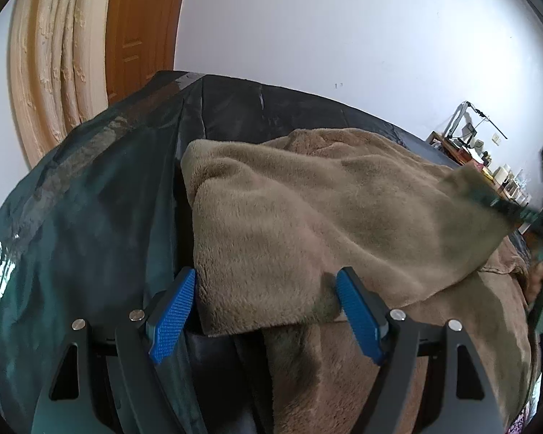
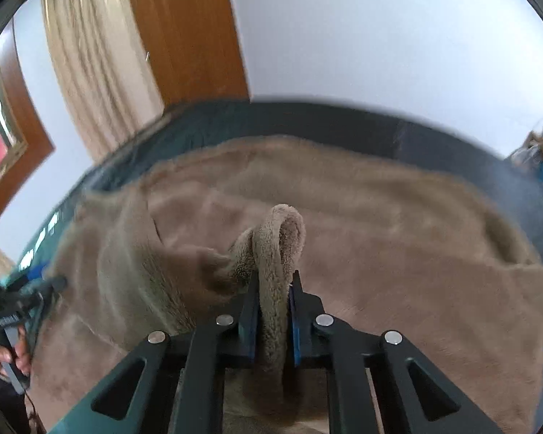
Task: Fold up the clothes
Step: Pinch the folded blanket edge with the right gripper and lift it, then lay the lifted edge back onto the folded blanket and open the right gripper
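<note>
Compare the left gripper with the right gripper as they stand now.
The left gripper stands open, its pads astride the brown fleece garment's edge without pressing; the right gripper is shut on a bunched ridge of it. The left sits at the fabric's side; the right is further in. Both have blue pads.

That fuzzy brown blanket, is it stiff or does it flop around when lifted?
Probably floppy: the blanket bends into a limp loop where the right gripper pinches it. It looks thick and plush, so likely grippy, not slippery. Its folds sag over the dark cover, so lifted parts should droop.
</note>
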### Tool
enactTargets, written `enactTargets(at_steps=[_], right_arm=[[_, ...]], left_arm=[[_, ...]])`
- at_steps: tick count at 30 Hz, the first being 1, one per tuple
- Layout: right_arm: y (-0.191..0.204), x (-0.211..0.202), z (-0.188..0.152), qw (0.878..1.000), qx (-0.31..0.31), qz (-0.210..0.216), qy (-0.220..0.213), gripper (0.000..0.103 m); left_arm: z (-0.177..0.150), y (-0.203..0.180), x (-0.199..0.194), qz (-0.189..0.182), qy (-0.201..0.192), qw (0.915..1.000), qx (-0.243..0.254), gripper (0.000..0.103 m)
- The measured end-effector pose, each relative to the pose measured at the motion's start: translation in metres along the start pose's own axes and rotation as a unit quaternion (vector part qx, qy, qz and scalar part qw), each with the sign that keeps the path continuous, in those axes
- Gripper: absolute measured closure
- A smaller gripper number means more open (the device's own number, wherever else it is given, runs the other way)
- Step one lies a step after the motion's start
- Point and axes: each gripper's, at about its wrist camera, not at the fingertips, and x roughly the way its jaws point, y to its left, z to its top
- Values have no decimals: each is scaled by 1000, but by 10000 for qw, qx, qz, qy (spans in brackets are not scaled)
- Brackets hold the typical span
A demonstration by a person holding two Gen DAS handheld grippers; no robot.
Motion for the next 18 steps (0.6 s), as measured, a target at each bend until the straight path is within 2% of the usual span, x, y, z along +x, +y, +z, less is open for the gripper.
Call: enactTargets(at_steps=[3, 6, 8, 10, 12, 14, 16, 18], right_arm=[[-21, -41, 8, 9977, 228, -247, -594, 90], [-46, -88, 6, 9881, 367, -895, -1195, 90], [-66, -109, -4, 9809, 522, -1268, -1381, 90], [-83, -114, -16, 9801, 720, -1307, -1306, 89], [-101, -105, -33, 9806, 937, -1382, -1025, 89], [-115, -90, -49, 9801, 1075, -1519, -691, 89], [-129, -78, -66, 9801, 1214, -1532, -345, 84], [-140, -69, -78, 9783, 1332, -1582, -80, 81]], left_arm=[[5, -10, -5, 23, -101, 9999, 74, 21], [7, -27, -3, 66, -143, 9995, 288, 19], [6, -41, 4, 57, -93, 9989, 456, 19], [4, -48, 14, 141, 82, 9983, 552, 19], [3, -53, 26, 286, 390, 9970, 599, 19], [4, -50, 29, 339, 440, 9970, 536, 19], [5, -44, 27, 448, 433, 9970, 459, 18], [5, -38, 27, 511, 436, 9970, 382, 11]])
